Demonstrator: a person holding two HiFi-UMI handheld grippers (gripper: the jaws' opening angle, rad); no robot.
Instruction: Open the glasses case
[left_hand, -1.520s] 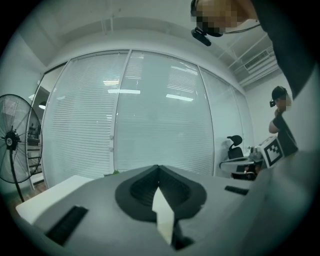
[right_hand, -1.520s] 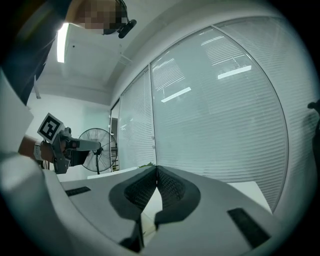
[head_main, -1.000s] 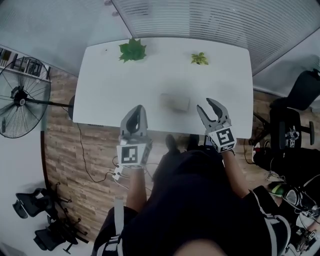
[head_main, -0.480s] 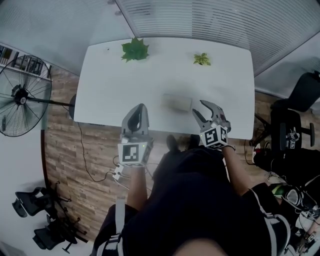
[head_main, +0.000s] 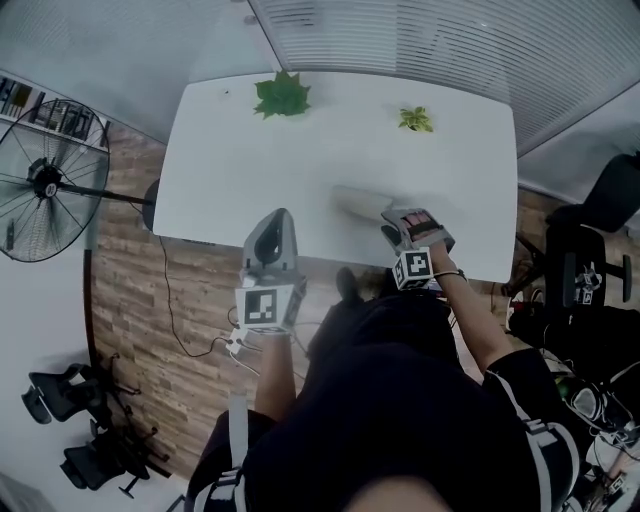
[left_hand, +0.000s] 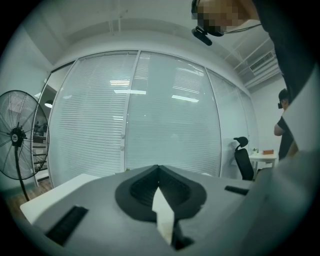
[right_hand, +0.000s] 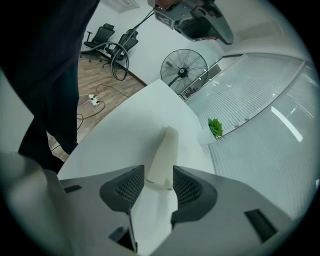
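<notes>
In the head view, a white rectangular table with rounded corners (head_main: 250, 170) carries a pale, oblong glasses case (head_main: 356, 201), blurred here, near its front edge and right of centre. The right tongs (head_main: 400, 222) are at the case's near end. The left tongs (head_main: 279, 216) hover over the table's front edge, well apart from the case. A leafy green plant (head_main: 282, 95) and a small yellow-green plant (head_main: 415, 119) stand at the far side.

In the left gripper view, the left tongs (left_hand: 159, 170) are closed tip to tip with nothing between them and point out level towards the blinds.

In the right gripper view, the right tongs (right_hand: 159, 176) are closing on the near end of the cream-coloured case (right_hand: 165, 147), which lies flat on the table (right_hand: 120, 135) and runs away from us. The end sits between the ribbed pads, but we cannot see them pressing on it yet. The case looks closed.

We judge the risks as follows. Only the narrow end is caught, so the case could swivel or skid on the smooth top as the pads meet it. If the pads pinch lid and base together, the squeeze holds the case closed instead of opening it. With the left tongs away and nothing bracing the base, prying at the lid may lift the whole case.
</notes>
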